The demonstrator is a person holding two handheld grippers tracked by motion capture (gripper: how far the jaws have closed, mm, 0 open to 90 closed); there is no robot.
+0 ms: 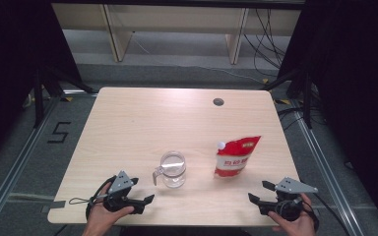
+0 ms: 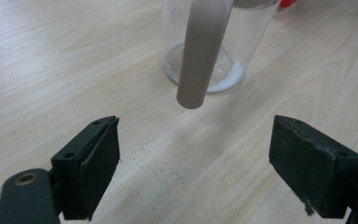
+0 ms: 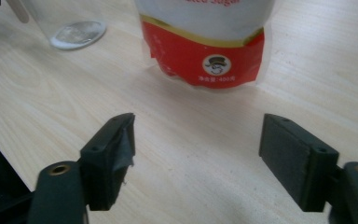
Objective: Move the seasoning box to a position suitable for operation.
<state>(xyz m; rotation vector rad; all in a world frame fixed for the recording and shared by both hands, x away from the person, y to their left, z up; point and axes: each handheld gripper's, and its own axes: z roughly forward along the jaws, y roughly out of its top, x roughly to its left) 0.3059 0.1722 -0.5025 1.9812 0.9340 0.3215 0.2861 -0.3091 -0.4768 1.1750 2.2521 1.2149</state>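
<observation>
At the centre of our work stands the clear glass jar (image 1: 172, 169), upright on the desk (image 1: 142, 123) with its handle (image 1: 156, 175) turned toward seven o'clock; a thin white residue lies on its bottom, otherwise it looks empty. At about three o'clock from it, just apart, stands the red and white spouted pouch (image 1: 235, 157), leaning a little, its white cap (image 1: 221, 145) on.

Our left claw (image 1: 145, 192) rests at the jar's seven o'clock, near the handle, jaws spread wide with nothing between them. Our right claw (image 1: 257, 192) waits at the pouch's five o'clock, equally wide and empty.

We judge the work barely begun: neither thing is gripped yet. Taking hold of jar and pouch, uncapping and pouring all seem left to do.
</observation>
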